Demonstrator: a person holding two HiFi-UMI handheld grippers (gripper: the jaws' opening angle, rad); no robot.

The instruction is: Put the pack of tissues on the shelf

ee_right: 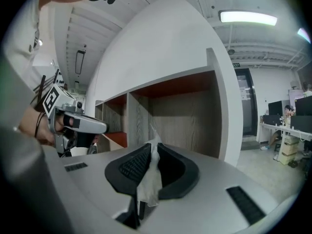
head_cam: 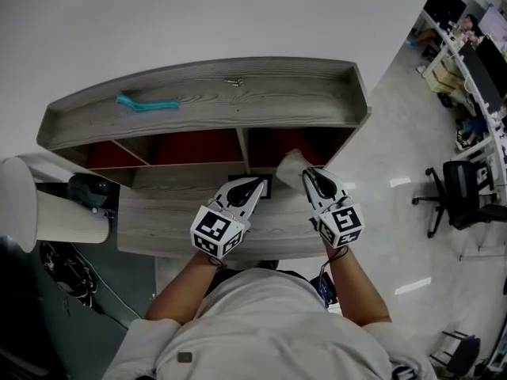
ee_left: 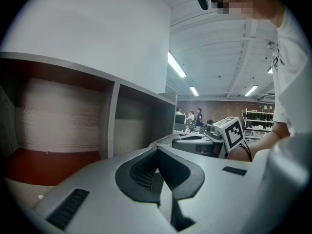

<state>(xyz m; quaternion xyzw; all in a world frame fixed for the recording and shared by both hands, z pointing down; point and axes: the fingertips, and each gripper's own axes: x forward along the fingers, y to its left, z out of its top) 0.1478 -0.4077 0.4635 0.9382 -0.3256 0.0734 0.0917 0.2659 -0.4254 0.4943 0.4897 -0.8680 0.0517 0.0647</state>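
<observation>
The pack of tissues [head_cam: 290, 166] is white and soft. It hangs at the tip of my right gripper [head_cam: 306, 174], just in front of the shelf's right-hand compartment [head_cam: 295, 142]. In the right gripper view, a thin white fold of the pack [ee_right: 150, 177] is pinched between the jaws of the right gripper [ee_right: 148, 156], which is shut on it. My left gripper [head_cam: 257, 184] hovers beside it over the lower wooden board [head_cam: 158, 220]. The jaws of the left gripper [ee_left: 157, 168] are shut with nothing between them. The wooden shelf unit [head_cam: 198, 93] has red-backed compartments.
A teal object [head_cam: 147, 103] and a small metal piece [head_cam: 232, 82] lie on the shelf's top board. A white roll [head_cam: 47, 212] stands at the left beside cables on the floor. An office chair [head_cam: 459, 188] and desks with monitors are far to the right.
</observation>
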